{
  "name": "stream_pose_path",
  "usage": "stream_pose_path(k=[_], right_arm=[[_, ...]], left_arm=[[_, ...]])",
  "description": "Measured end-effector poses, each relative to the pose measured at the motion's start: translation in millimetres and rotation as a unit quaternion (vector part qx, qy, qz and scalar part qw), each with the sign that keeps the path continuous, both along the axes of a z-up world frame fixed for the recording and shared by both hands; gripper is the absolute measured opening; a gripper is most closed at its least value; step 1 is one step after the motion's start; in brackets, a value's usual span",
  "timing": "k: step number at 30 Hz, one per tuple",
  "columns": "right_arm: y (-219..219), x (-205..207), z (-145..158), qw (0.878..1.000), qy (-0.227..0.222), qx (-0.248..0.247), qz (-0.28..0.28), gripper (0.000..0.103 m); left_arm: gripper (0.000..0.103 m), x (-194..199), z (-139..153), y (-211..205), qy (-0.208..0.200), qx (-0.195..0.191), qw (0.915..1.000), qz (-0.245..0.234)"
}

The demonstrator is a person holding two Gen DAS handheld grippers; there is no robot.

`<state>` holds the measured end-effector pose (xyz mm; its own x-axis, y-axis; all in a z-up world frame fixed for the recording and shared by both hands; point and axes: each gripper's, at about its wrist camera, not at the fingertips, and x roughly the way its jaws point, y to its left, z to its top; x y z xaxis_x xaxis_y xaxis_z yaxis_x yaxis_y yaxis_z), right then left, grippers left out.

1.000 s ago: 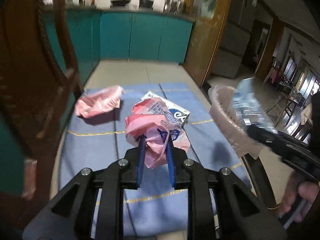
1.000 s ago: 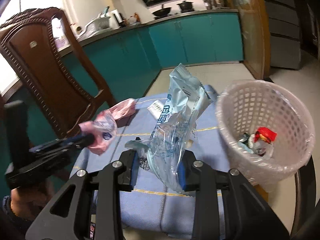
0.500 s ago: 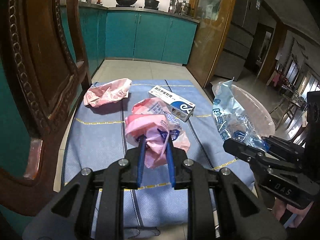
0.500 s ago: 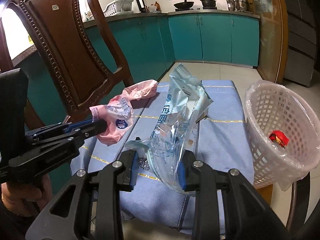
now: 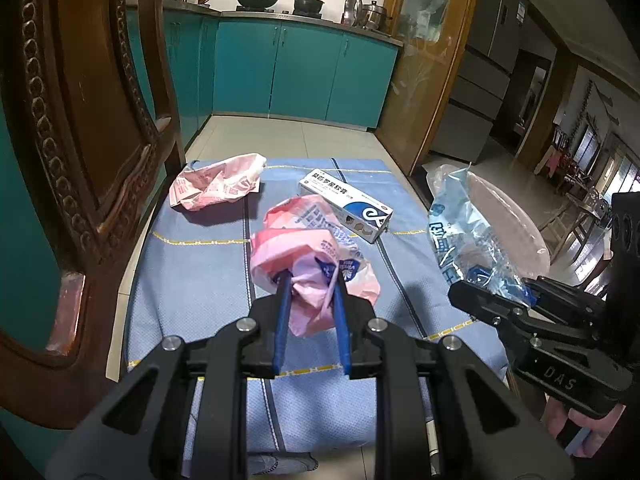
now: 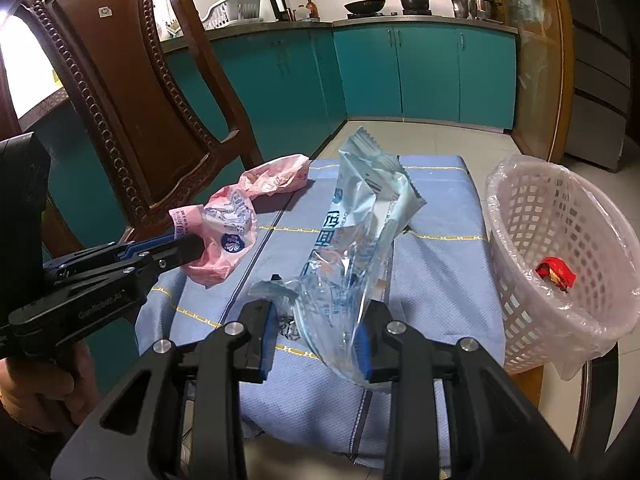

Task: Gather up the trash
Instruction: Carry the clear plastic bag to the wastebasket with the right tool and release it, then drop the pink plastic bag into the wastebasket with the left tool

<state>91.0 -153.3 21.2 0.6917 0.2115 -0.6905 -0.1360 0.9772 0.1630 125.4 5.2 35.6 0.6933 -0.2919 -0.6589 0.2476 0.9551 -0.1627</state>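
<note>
In the left wrist view a carved wooden chair (image 5: pixel 80 152) fills the 9 o'clock side, beside a bench covered by a blue cloth (image 5: pixel 200 276). On the cloth, at about 11 o'clock from the centre, lies a crumpled pink bag (image 5: pixel 214 188), alone and untouched. At 12 o'clock a white and blue box (image 5: pixel 346 211) lies flat on the cloth, just behind the wrapper that the left tool (image 5: pixel 310 286) holds. That tool is pinching a pink wrapper (image 5: pixel 316 264): its blue fingers (image 5: pixel 283 312) press in on the crumpled plastic from both sides, and the wrapper bulges out above them, clear of the cloth. At 3 o'clock the right tool (image 5: pixel 502 286) comes in from the right edge, with a hand (image 5: pixel 576 430) on its grip below. It is closed on a clear blue packet (image 5: pixel 460 236), which stands up from its tips in front of the basket. In the right wrist view the left tool (image 6: pixel 192 246) reaches in from 9 o'clock with the pink wrapper (image 6: pixel 224 240) bunched at its tip. In the middle the right tool (image 6: pixel 318 340) clamps the lower end of the packet (image 6: pixel 360 232), which rises upright and creased above the cloth (image 6: pixel 440 280). At 3 o'clock a white lattice basket (image 6: pixel 520 248) with a clear liner sits at the bench's right edge, tilted toward the camera, with a red scrap (image 6: pixel 556 272) inside it. The packet is left of the basket's rim, not over it.
</note>
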Motion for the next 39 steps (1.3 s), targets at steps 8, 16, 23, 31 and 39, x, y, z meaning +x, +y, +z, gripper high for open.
stream_pose_path(k=[8, 16, 23, 31, 39], right_arm=[[-95.3, 13.4, 42.8, 0.989, -0.086, 0.014, -0.118, 0.035], [-210.9, 35.6, 8.0, 0.964, -0.027, 0.055, -0.258, 0.081], [-225.2, -54.2, 65.0, 0.91, -0.19, 0.15, -0.338, 0.099], [-232.0, -73.8, 72.4, 0.873, -0.233, 0.149, -0.401, 0.099], [-247.5, -78.4, 64.5, 0.875, -0.219, 0.151, -0.404, 0.099]], left_arm=[[0.021, 0.0, -2.8, 2.3, 0.005, -0.002, 1.0, 0.003], [0.021, 0.0, -5.6, -4.1, 0.005, 0.002, 1.0, -0.007], [0.021, -4.1, -6.0, -25.1, 0.0, 0.008, 0.9988, -0.048], [0.023, 18.1, 36.5, -151.5, -0.017, -0.009, 0.9862, -0.165], [0.088, 81.0, 24.7, -253.3, 0.013, 0.026, 0.9871, -0.158]])
